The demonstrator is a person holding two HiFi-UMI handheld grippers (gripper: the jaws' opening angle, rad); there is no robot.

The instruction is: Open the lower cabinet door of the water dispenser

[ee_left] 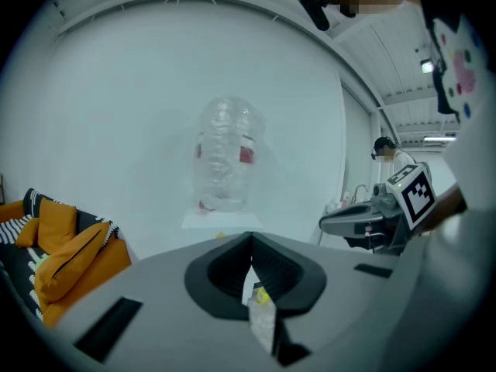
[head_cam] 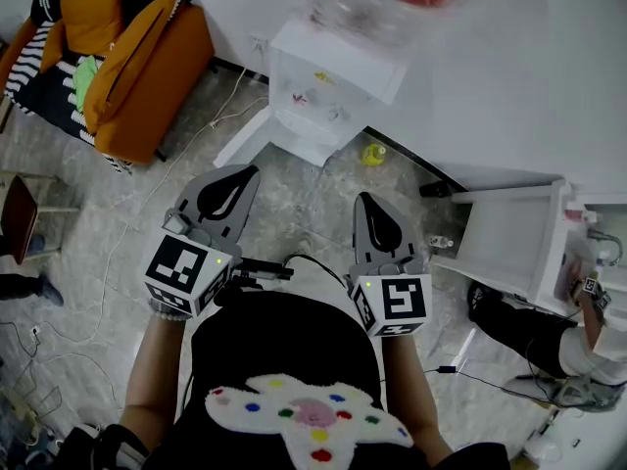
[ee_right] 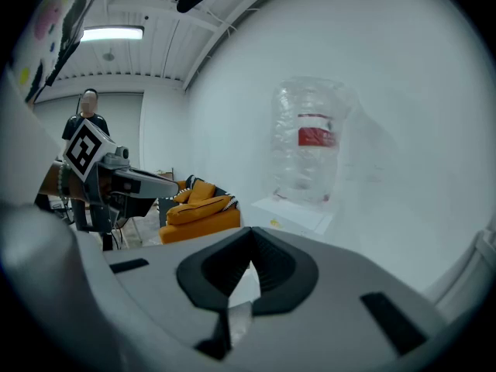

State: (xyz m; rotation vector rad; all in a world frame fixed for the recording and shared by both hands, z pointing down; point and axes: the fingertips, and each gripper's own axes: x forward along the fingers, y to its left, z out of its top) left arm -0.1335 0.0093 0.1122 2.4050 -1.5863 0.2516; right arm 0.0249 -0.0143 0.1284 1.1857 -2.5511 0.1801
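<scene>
Your left gripper [head_cam: 242, 174] and right gripper [head_cam: 364, 201] are both pressed together with nothing between the jaws. You hold them side by side, apart from each other, over the floor [head_cam: 294, 204]. The water dispenser [head_cam: 333, 81] stands against the wall [head_cam: 529, 76] ahead, well apart from both grippers, with a clear bottle [head_cam: 377, 3] on top. A white panel [head_cam: 240, 140] slants out from its lower left; it cannot be confirmed as the door. A yellow object [head_cam: 372, 153] lies on the floor near the dispenser's base.
</scene>
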